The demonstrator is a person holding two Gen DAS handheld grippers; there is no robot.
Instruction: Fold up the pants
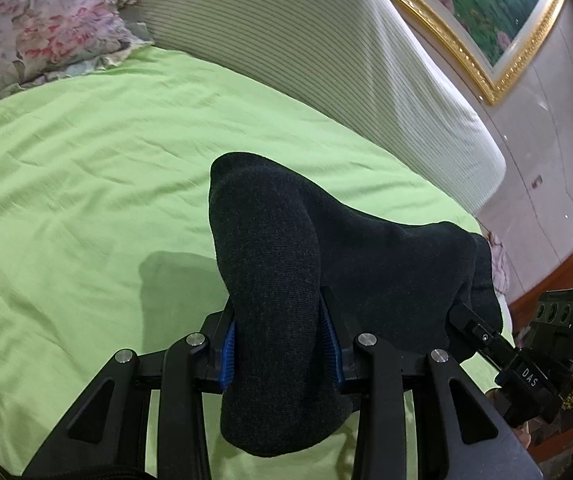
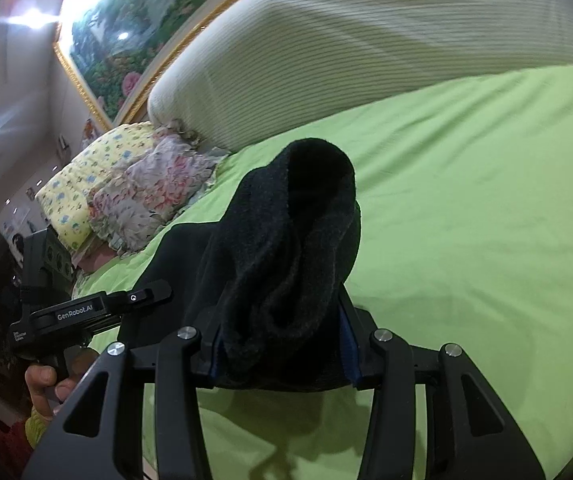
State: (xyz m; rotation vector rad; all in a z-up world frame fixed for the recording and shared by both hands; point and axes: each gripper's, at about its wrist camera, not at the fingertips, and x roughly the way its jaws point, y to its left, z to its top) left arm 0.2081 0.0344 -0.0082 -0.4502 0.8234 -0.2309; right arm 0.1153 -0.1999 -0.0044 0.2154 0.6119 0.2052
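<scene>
The left gripper (image 1: 282,344) held a thick bunch of the dark pants (image 1: 326,240) between its 2 blue-padded fingers (image 1: 228,354), the jaws pinching the cloth, which filled the gap and spilled out in front of them and below. From there the pants rose in a hump above the bed (image 1: 86,180) and ran off to the right, where the right gripper (image 1: 482,336) gripped their far edge. In the right wrist view the right gripper (image 2: 282,344) likewise had its jaws clamped on a bundled fold of the pants (image 2: 286,248), the cloth bulging up between the blue pads (image 2: 349,344) and curling over at the top. A flatter stretch of the fabric led left toward the left gripper (image 2: 142,298), whose tip met the edge of the cloth; a hand (image 2: 44,384) gripped that tool's handle. The pants hung lifted between the 2 grippers, above the green sheet, casting a shadow on it.

A long ribbed white bolster (image 1: 326,60) lay along the head of the bed. A floral pillow (image 1: 38,28) sat beside it on the sheet, and in the right wrist view a yellow patterned pillow (image 2: 86,176) lay just beside the floral one (image 2: 154,192). A gold-framed painting (image 1: 486,12) hung on the wall behind the bolster.
</scene>
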